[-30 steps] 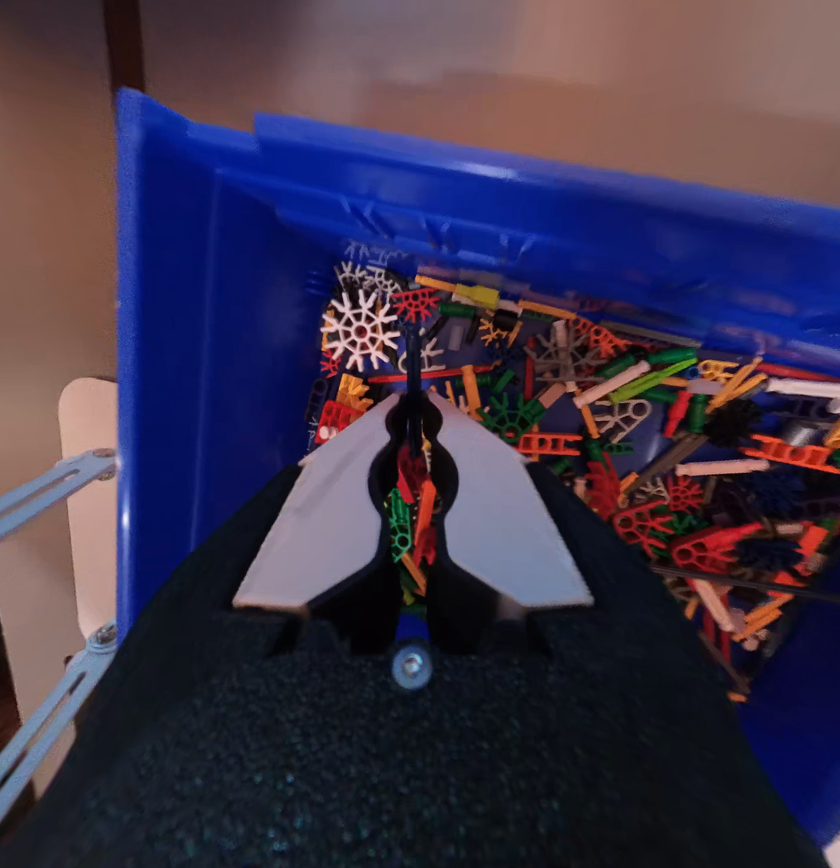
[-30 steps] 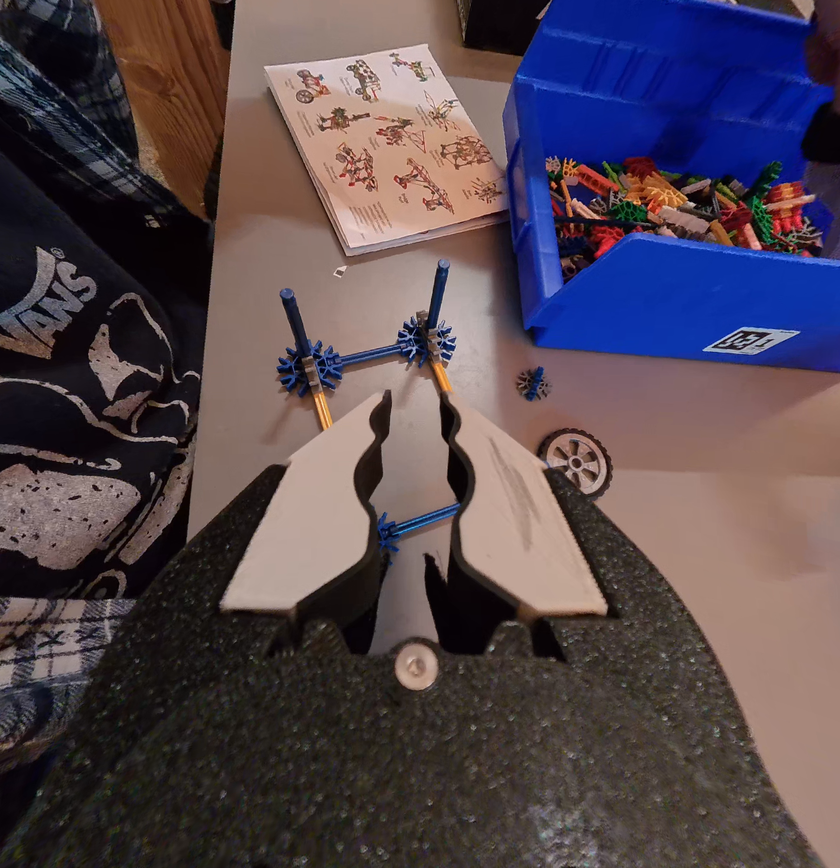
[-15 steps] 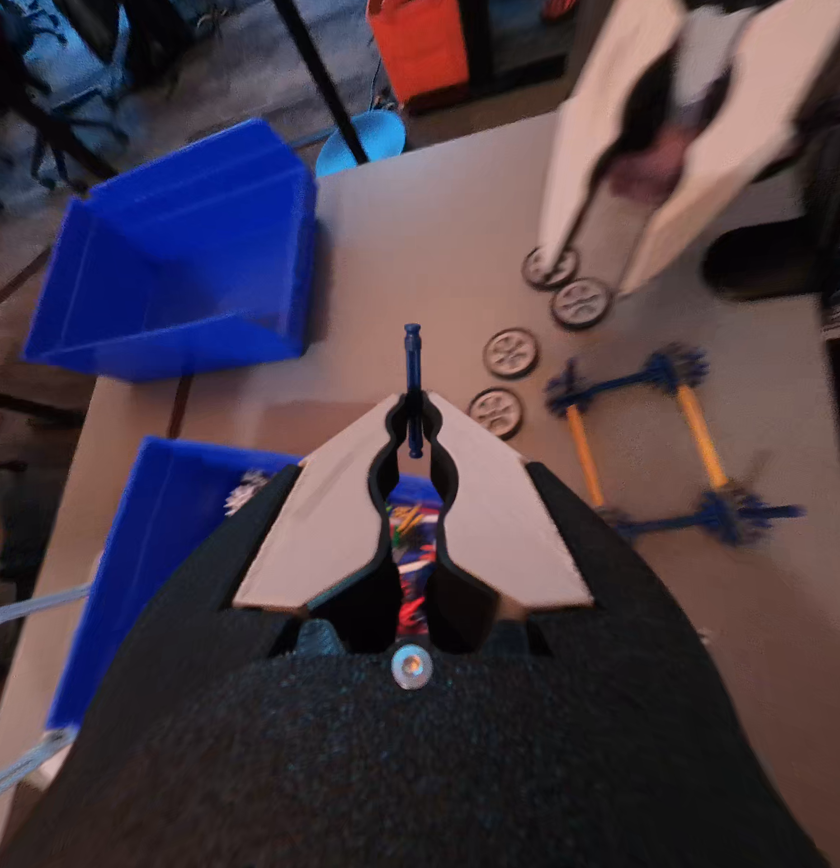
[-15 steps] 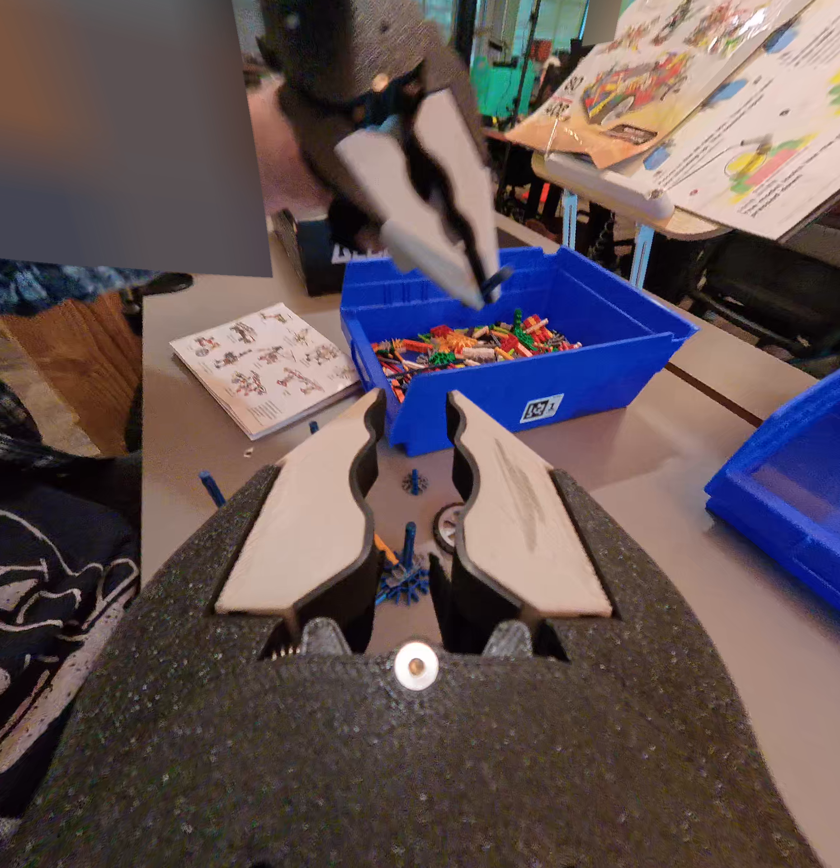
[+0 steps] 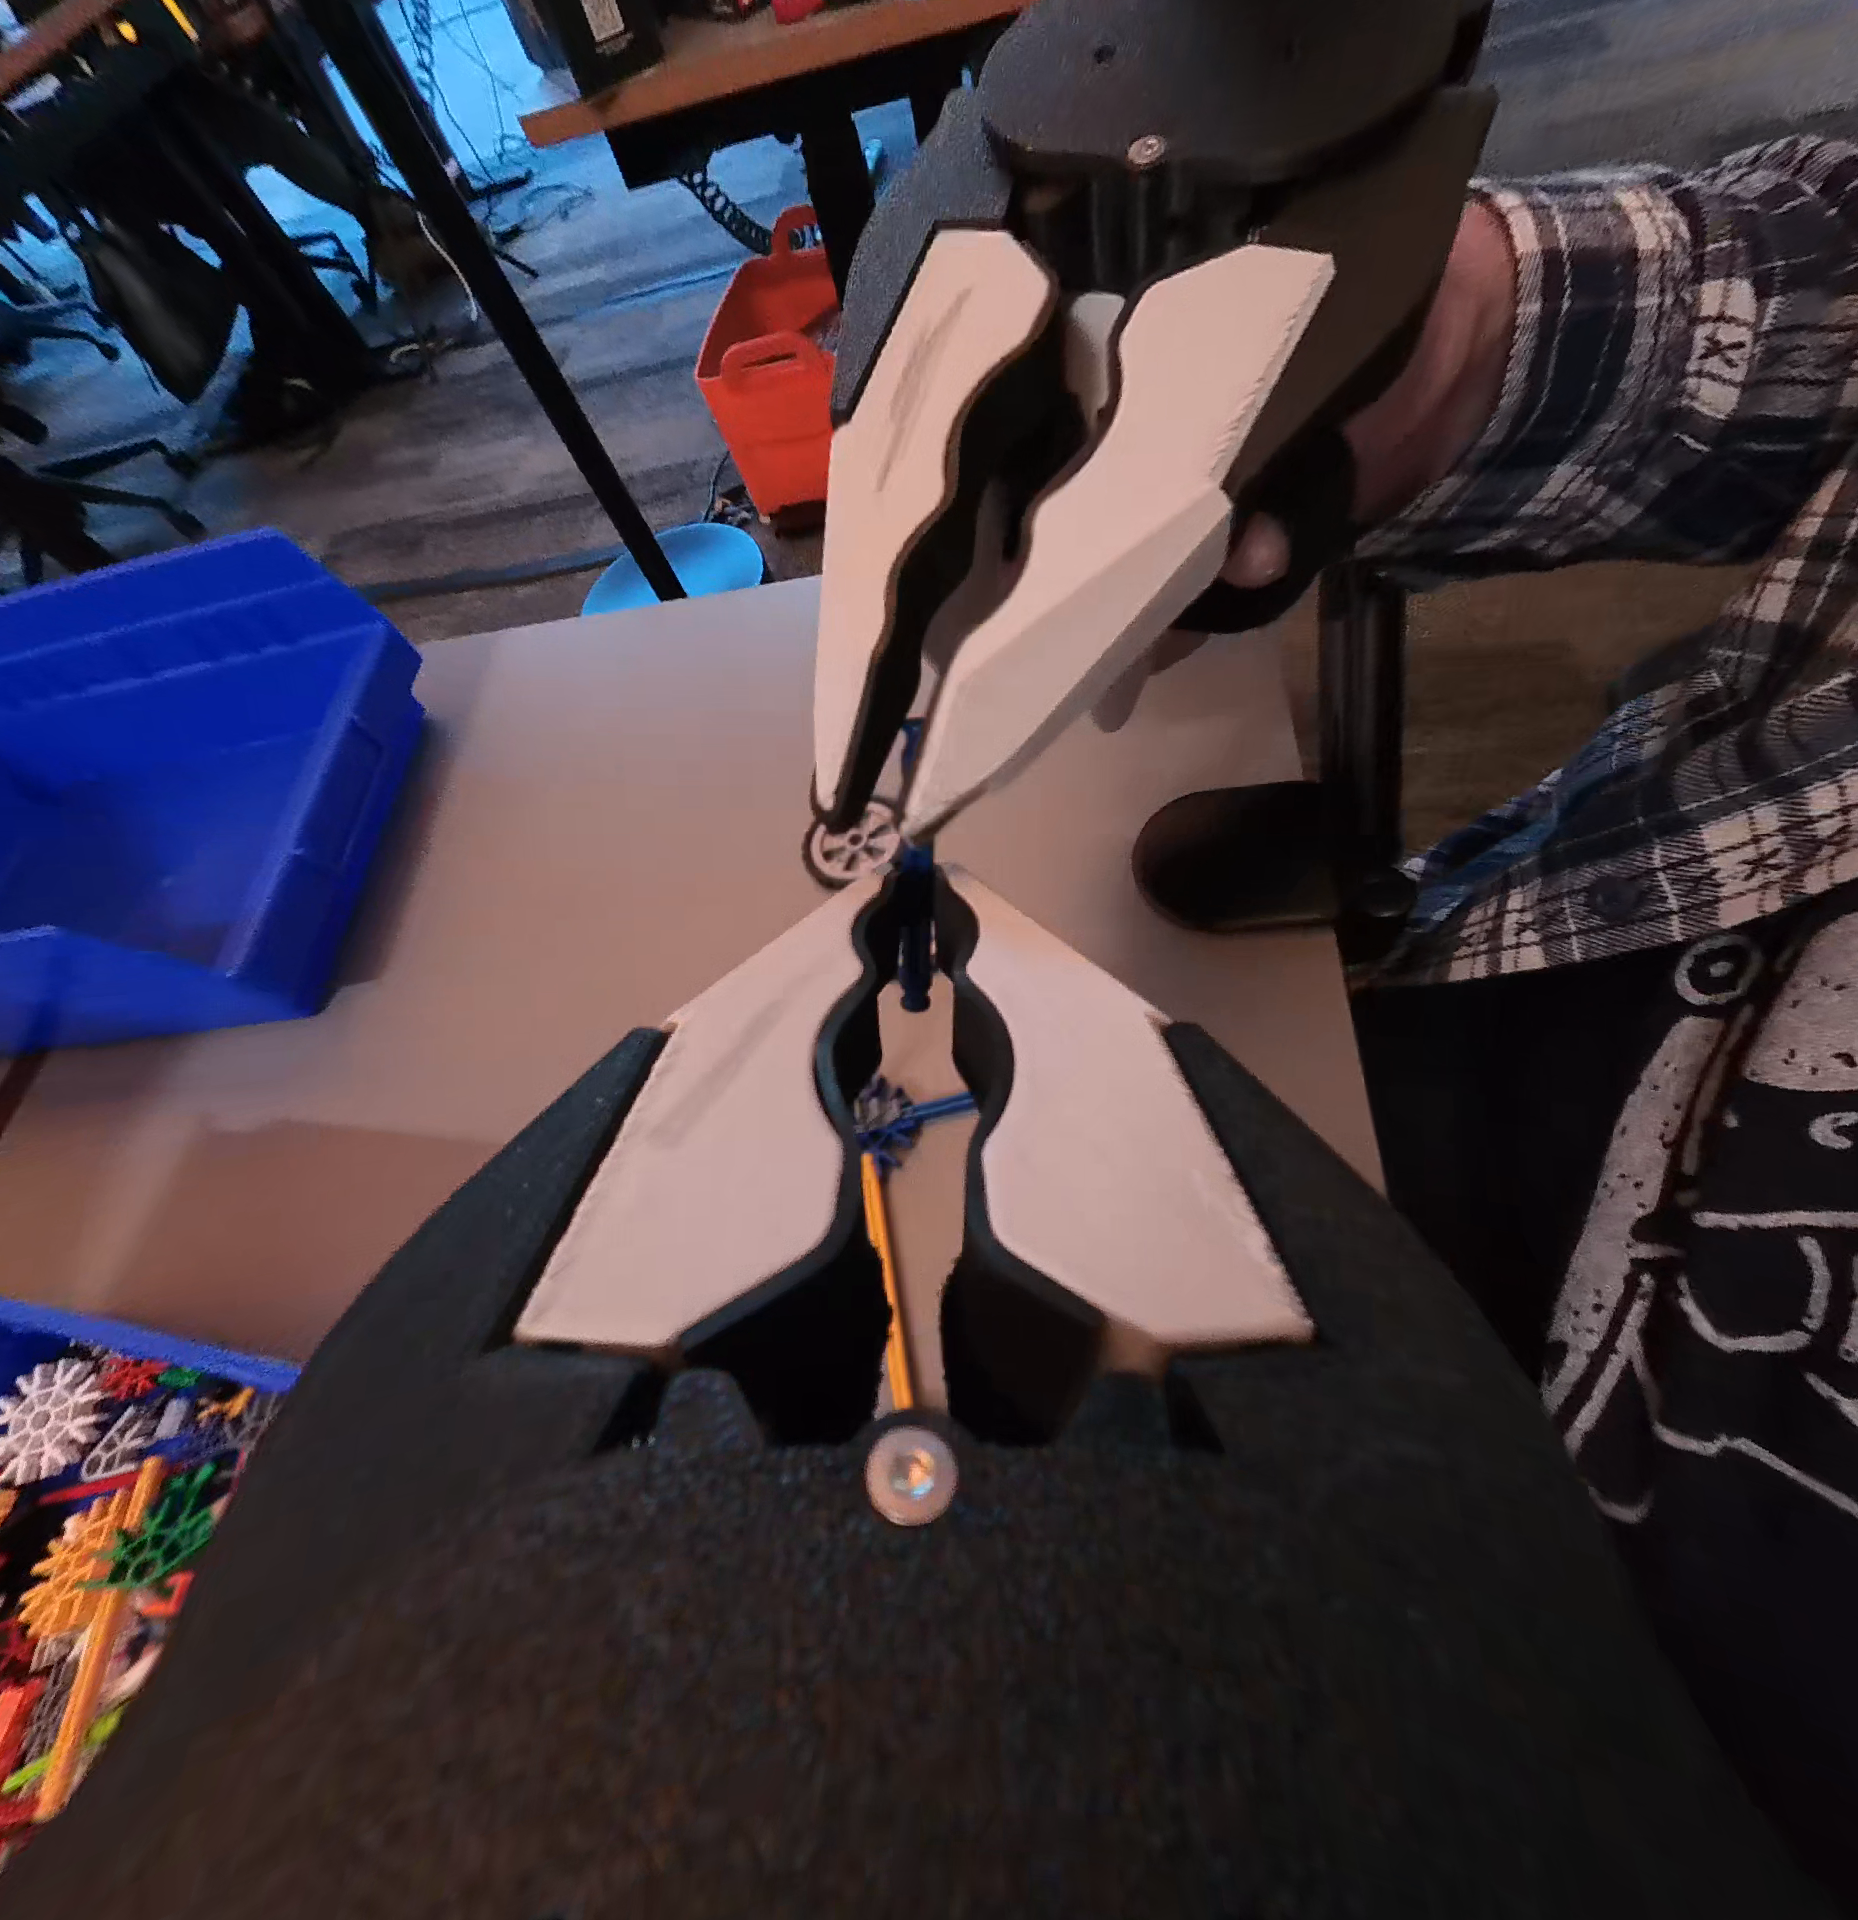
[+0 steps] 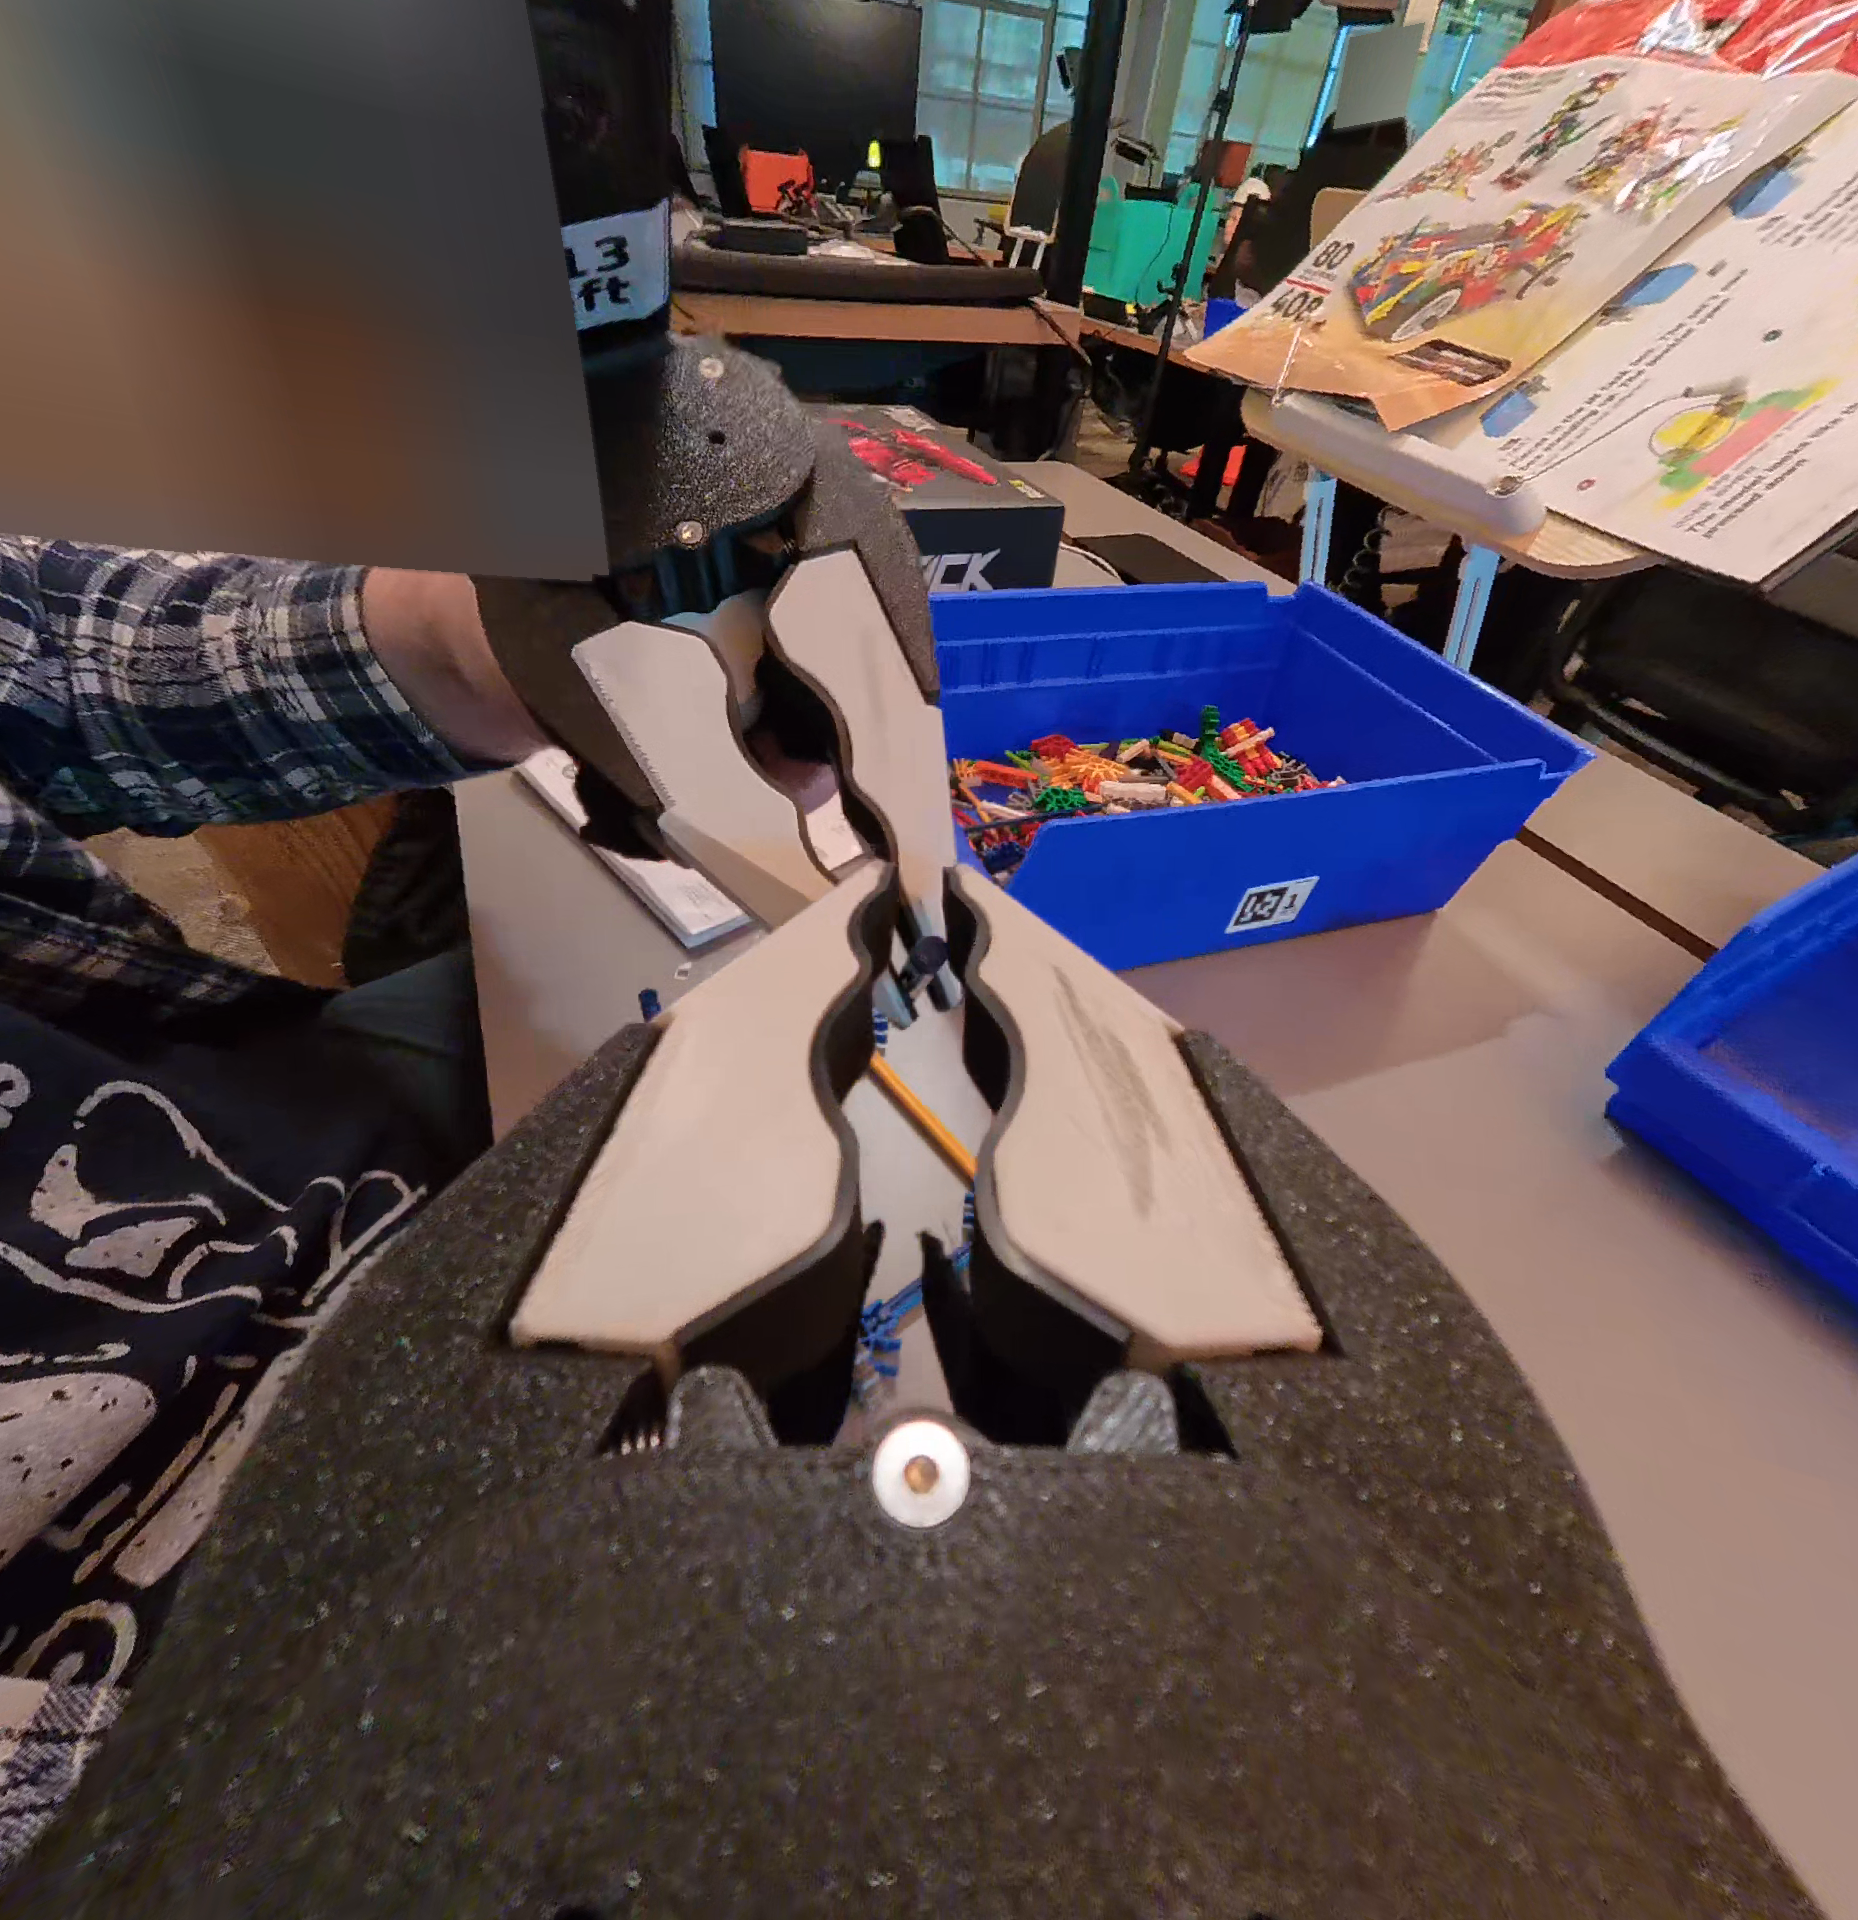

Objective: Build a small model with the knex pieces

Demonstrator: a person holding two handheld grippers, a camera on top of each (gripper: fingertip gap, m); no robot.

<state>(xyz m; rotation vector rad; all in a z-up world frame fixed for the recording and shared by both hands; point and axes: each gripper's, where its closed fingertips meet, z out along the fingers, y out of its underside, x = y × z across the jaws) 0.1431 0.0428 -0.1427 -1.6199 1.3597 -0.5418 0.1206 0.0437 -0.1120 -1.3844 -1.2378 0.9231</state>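
Note:
My left gripper point(image 5: 909, 883) is shut on a dark blue rod point(image 5: 912, 935) that points forward past its tips. My right gripper point(image 5: 875, 826) comes down from above to meet it, and the rod's far end sits between its narrowly parted jaws. In the right wrist view, my right gripper point(image 6: 920, 883) is open by a small gap. The left gripper's tips point(image 6: 917, 997) and the rod's end point(image 6: 930, 951) sit inside that gap. Below on the table lies a frame of blue connectors point(image 5: 883, 1122) and yellow rods point(image 6: 925, 1127). A grey wheel point(image 5: 852, 854) lies by the right fingertips.
A blue bin point(image 6: 1268, 904) of mixed coloured parts point(image 6: 1133, 774) stands behind, and an empty blue bin point(image 5: 177, 748) to the side. A booklet point(image 6: 686, 894) lies on the table and another on a stand point(image 6: 1579, 260). A black stand base point(image 5: 1247, 862) is near the table edge. My left and right fingertips are right by each other.
My left gripper lifted the blue rod out of the parts bin and carried it over the frame. My right gripper tilted up to meet it and its jaws narrowed around the rod's end.

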